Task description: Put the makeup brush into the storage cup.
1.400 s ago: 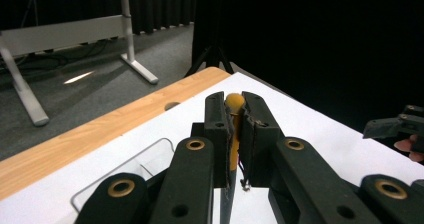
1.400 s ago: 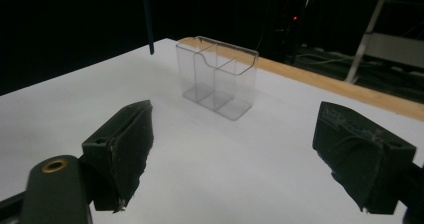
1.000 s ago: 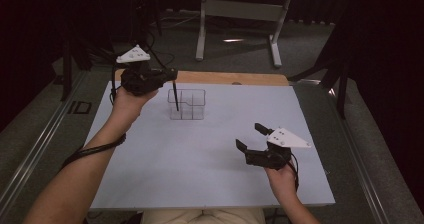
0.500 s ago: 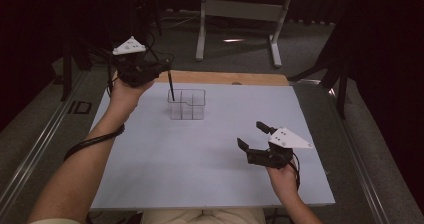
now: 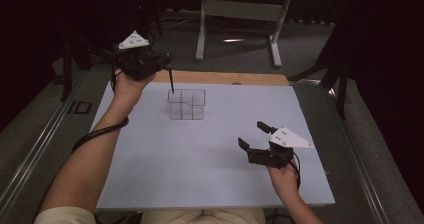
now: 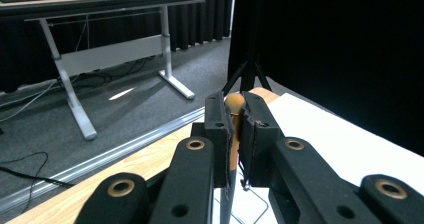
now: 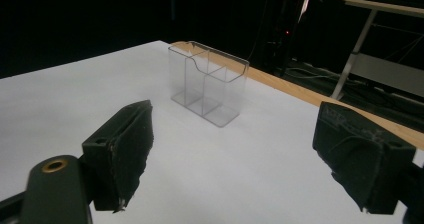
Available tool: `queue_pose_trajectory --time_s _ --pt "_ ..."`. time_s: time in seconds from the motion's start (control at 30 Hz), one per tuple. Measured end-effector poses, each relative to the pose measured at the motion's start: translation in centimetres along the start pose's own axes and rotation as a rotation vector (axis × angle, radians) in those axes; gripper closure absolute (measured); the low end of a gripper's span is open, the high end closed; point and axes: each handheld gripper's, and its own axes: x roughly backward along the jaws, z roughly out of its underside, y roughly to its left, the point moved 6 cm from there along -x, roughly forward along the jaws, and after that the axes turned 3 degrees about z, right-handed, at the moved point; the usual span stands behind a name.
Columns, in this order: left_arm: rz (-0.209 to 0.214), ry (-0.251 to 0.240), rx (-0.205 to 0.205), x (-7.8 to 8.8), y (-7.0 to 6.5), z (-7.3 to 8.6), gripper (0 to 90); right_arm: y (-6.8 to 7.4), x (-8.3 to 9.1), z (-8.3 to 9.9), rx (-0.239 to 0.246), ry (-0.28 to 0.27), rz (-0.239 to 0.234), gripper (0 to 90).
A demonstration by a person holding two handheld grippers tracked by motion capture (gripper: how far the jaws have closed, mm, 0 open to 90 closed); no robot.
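High view and right view share organizer (image 5: pixel 186 104).

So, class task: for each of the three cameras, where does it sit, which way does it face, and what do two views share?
High view: above the person's side, looking forward and down at the white table; both forearms, left gripper and right gripper show.
Left gripper view: rides the left gripper, facing the floor and a far desk; its jaws clamp a pen.
Right gripper view: rides the right gripper, facing the clear organiser; jaws apart.
Shared: high and right gripper views show the organiser.

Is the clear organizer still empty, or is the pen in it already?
Empty. The organizer shows bare compartments; the pen hangs above its back left corner, clamped in the left gripper.
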Motion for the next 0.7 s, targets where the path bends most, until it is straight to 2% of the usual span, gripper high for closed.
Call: queue_pose_trajectory --time_s 0.2,0.5,0.7 --pt "-0.002 -0.006 0.010 -0.7 0.5 -0.3 84.0 0.0 0.0 0.1 -0.002 0.002 -0.004 16.5" --pt "-0.011 0.002 -0.008 -1.5 0.8 -0.7 83.9 0.0 -0.1 0.2 -0.002 0.006 -0.007 16.5" --pt "-0.005 0.009 -0.002 -2.0 1.1 -0.3 83.9 0.0 -0.2 0.2 -0.003 0.009 -0.014 16.5"
